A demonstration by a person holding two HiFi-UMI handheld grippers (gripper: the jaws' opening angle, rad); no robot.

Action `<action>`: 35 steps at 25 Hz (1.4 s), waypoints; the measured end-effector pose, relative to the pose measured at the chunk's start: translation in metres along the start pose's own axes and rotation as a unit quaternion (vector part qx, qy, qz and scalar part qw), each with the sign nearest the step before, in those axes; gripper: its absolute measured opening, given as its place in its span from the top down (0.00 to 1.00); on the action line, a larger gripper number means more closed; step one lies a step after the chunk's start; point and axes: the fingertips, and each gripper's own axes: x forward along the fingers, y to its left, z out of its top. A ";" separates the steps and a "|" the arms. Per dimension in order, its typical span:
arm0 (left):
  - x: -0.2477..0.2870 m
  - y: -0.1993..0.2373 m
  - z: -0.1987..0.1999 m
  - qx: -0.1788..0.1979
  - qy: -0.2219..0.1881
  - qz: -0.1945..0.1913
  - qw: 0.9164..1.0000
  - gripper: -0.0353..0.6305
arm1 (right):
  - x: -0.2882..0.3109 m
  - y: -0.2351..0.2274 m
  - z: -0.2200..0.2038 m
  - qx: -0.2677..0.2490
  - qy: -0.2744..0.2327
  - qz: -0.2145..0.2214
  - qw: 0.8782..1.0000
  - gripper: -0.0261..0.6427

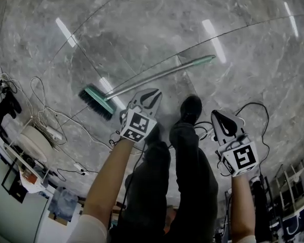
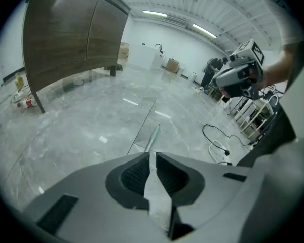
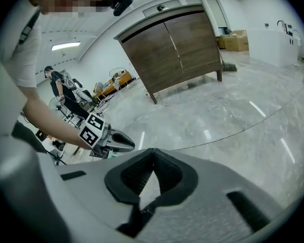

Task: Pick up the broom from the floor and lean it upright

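Observation:
The broom lies flat on the grey marble floor; its green brush head (image 1: 97,101) is at the left and its metal handle (image 1: 162,75) runs up to the right to a green tip (image 1: 211,59). My left gripper (image 1: 151,96) hangs just above the handle near the brush end, shut and holding nothing. In the left gripper view the handle (image 2: 153,135) stretches away just beyond the closed tips (image 2: 152,155). My right gripper (image 1: 219,116) is to the right of the person's shoe, away from the broom, tips together (image 3: 153,151) and holding nothing.
The person's legs and black shoe (image 1: 190,108) stand between the two grippers. Cables (image 1: 45,118) and a white round device (image 1: 33,138) lie at the left, another cable (image 2: 218,140) at the right. A brown cabinet (image 3: 177,44) stands farther off. Shelving (image 2: 253,115) is at the right.

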 end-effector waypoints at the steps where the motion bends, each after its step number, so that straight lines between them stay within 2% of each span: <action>1: 0.010 0.002 -0.005 0.002 0.003 0.001 1.000 0.93 | 0.006 -0.005 -0.006 0.000 0.000 0.000 1.000 0.96; 6: 0.054 0.010 -0.026 0.017 0.015 -0.005 1.000 0.91 | 0.036 -0.025 -0.028 -0.003 0.000 0.004 1.000 0.96; 8: 0.070 0.014 -0.035 0.023 0.020 -0.010 0.999 0.82 | 0.047 -0.031 -0.035 -0.004 -0.001 0.006 1.000 0.96; 11: 0.092 0.024 -0.044 0.034 0.030 -0.007 0.999 0.79 | 0.061 -0.040 -0.040 -0.003 -0.004 0.007 1.000 0.96; 18: 0.136 0.035 -0.073 0.107 0.077 -0.014 0.991 0.71 | 0.087 -0.044 -0.057 -0.008 -0.001 0.019 1.000 0.96; 24: 0.158 0.041 -0.100 0.153 0.109 -0.025 0.982 0.71 | 0.097 -0.041 -0.071 -0.012 0.011 0.027 0.999 0.96; 27: 0.163 0.046 -0.102 0.184 0.110 -0.024 0.976 0.82 | 0.097 -0.040 -0.074 -0.014 0.016 0.029 0.999 0.96; 31: 0.159 0.046 -0.100 0.174 0.119 -0.040 0.977 0.83 | 0.092 -0.037 -0.072 -0.013 0.022 0.032 0.999 0.96; 35: 0.136 0.049 -0.078 0.151 0.111 -0.032 0.982 0.83 | 0.081 -0.023 -0.059 -0.004 0.022 0.035 0.999 0.96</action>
